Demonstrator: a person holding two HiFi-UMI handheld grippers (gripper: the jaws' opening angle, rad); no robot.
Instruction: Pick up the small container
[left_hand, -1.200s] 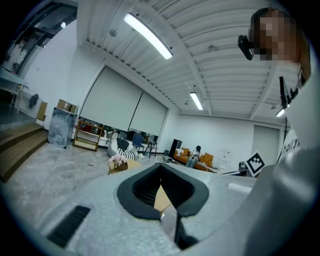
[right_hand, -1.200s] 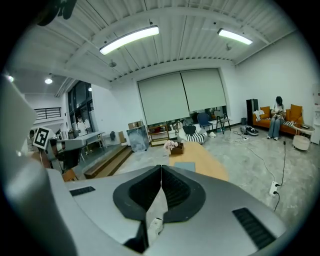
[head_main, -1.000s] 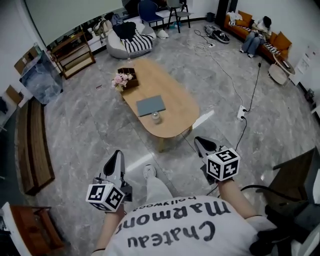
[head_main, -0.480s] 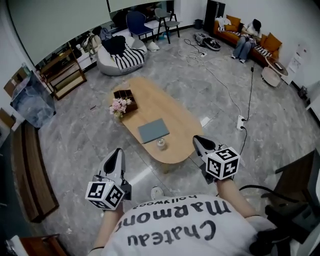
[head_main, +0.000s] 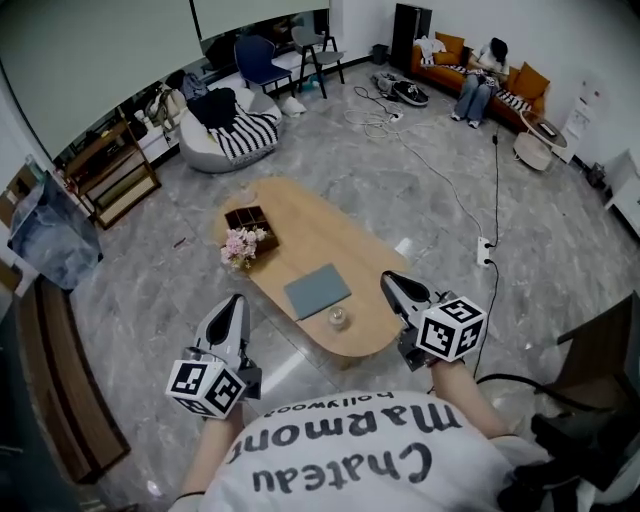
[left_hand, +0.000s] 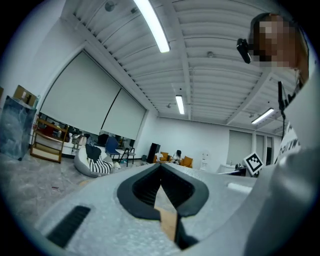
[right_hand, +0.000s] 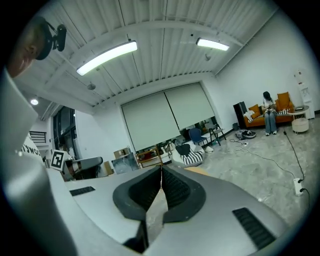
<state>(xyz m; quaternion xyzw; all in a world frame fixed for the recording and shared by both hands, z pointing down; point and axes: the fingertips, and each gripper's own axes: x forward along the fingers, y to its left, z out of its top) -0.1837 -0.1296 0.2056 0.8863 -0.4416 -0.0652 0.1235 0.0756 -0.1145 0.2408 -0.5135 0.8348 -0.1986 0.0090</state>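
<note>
Head view, approach stage: the small clear round container (head_main: 338, 318) stands upright on the near end of the pale oval wooden table (head_main: 325, 232), close to that table's near edge, and neither tool touches it. The right tool (head_main: 386, 280) shows at the table's near right edge and is judged the better placed of the two. The left tool (head_main: 236, 302) hangs off the table's near left side, above the grey marbled floor (head_main: 150, 300). In the left gripper view and the right gripper view each pair of jaws meets at the tips with nothing between them, so both tools are closed and empty. To do the step well, the chosen tool should probably part its jaws before it arrives. It should then come in low so that the pads straddle the container's sides, and close only once the body sits squarely between them. A nudge from a closed tip could push the container off the table's near edge. The container looks squat and see-through like glass, with a paler top that may be a lid; it is too small here to tell more. Its wall is likely smooth and hard, so a centred, firm grip seems wise. Also on the table: a flat grey-blue pad (head_main: 318, 291) at its middle, pink flowers (head_main: 240, 247) at its left edge, a dark compartmented box (head_main: 250, 217) toward its far end.
</note>
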